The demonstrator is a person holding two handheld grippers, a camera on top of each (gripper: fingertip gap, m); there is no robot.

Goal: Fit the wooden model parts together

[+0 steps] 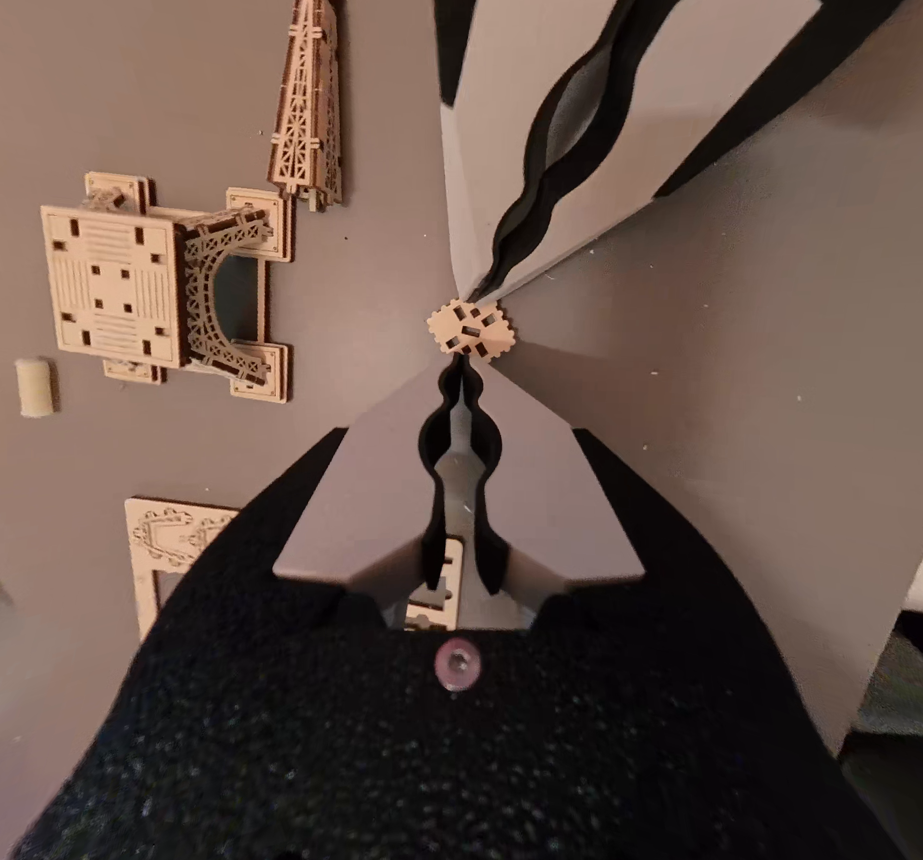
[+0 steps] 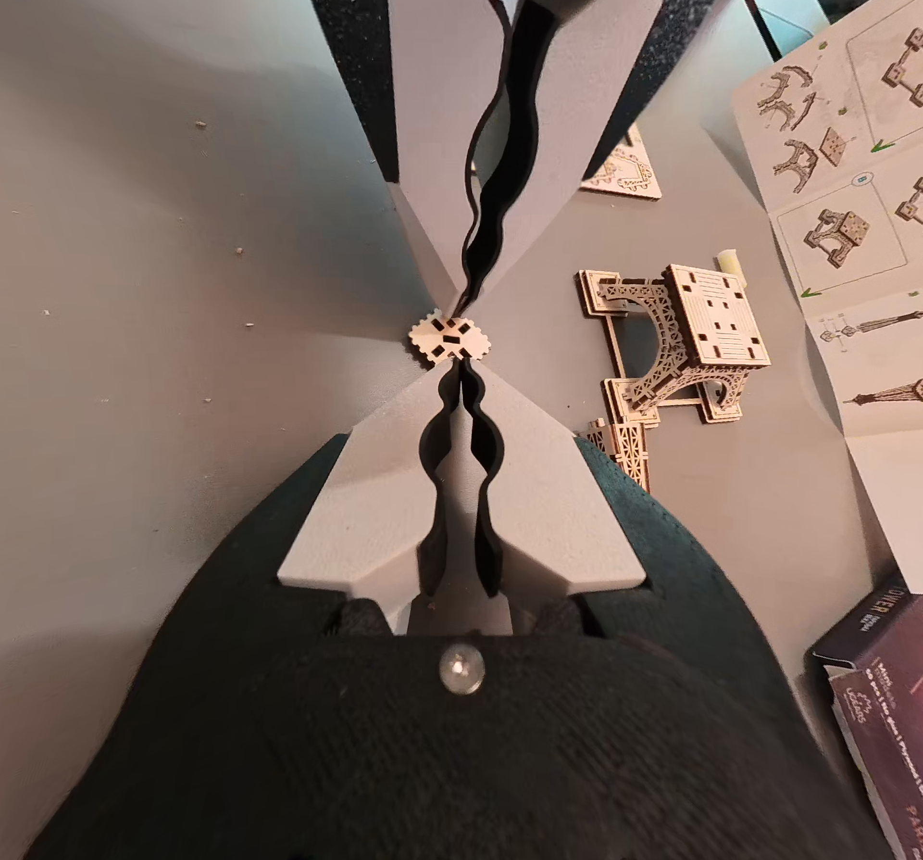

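left tongs (image 1: 462,361) and right tongs (image 2: 458,364) both pinching small notched plate (image 1: 471,331) from opposite edges, held above worktop (image 1: 699,386). arched base (image 1: 165,286) and spire (image 1: 307,101) lying on worktop, well apart from plate.

wrist views face each other, close; share slotted piece (image 1: 471,331)

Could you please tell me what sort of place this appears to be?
Probably a hobby or work table: a half-built wooden tower base, an open instruction booklet and the kit's box lie on the grey tabletop.
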